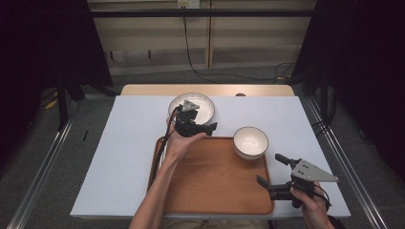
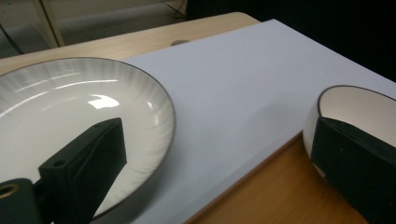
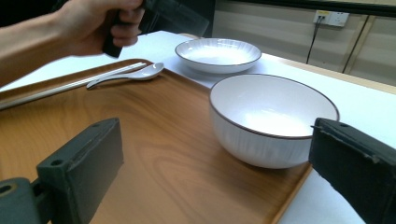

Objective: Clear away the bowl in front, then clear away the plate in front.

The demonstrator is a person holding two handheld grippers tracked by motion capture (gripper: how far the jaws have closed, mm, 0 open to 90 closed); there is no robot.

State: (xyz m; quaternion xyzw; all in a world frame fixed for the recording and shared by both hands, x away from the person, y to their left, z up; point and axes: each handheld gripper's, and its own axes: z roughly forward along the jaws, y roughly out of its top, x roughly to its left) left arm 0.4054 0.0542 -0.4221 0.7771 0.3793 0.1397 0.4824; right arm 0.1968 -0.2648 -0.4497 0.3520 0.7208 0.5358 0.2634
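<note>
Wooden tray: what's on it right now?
On the wooden tray: a white bowl at its far right corner, empty inside, and a white spoon beside chopsticks along the left edge. The left hand covers part of that edge in the high view.

I see my left gripper (image 1: 203,129) extended far forward, jaws spread wide. Right gripper (image 1: 270,169) sits drawn back near me, jaws apparently wide too.

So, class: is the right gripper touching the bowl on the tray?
Apart. The right gripper view shows its open right gripper short of the bowl, bare tray between.
</note>
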